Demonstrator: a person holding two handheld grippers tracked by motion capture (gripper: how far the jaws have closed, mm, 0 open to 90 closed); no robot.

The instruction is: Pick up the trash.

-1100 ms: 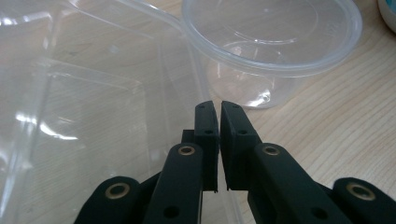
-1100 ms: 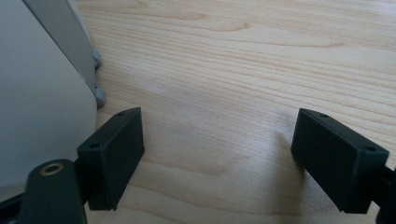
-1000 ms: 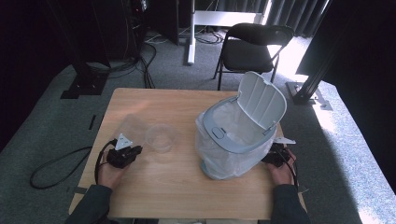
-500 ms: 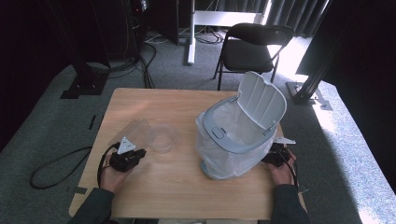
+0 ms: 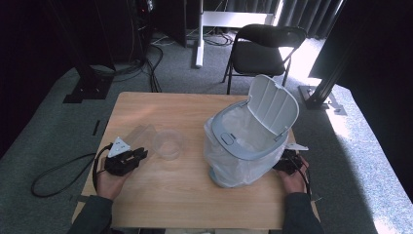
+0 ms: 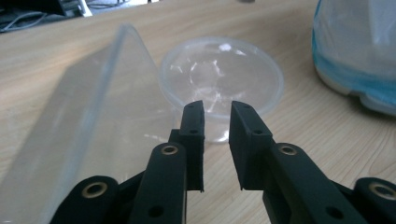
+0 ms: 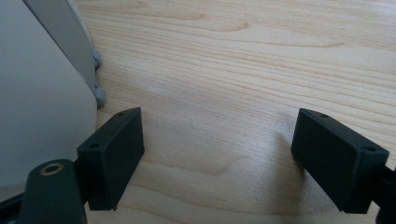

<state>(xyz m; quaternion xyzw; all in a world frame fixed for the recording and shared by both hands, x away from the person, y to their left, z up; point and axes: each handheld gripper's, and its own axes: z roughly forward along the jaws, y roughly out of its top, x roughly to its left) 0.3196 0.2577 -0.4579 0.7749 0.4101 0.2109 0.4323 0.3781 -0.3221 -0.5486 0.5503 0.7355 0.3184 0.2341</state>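
Clear plastic cup (image 5: 168,144) lies tipped beside its flat transparent lid (image 5: 140,135).

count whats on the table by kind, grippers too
clear plastic container: 1
clear plastic lid: 1
grey bin with bag liner: 1
handheld grippers: 2, left gripper and right gripper
total: 5

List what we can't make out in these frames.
- Bin floor: high view, the crumpled liner and rim hide it.
- Right gripper: high view, mostly behind the bin; its jaws stand wide apart in the right gripper view.
- Clear container: left gripper view, jaws cover its near rim.
- Clear lid: high view, too faint to trace its edges.
- Bin: right gripper view, cut off by the left edge.
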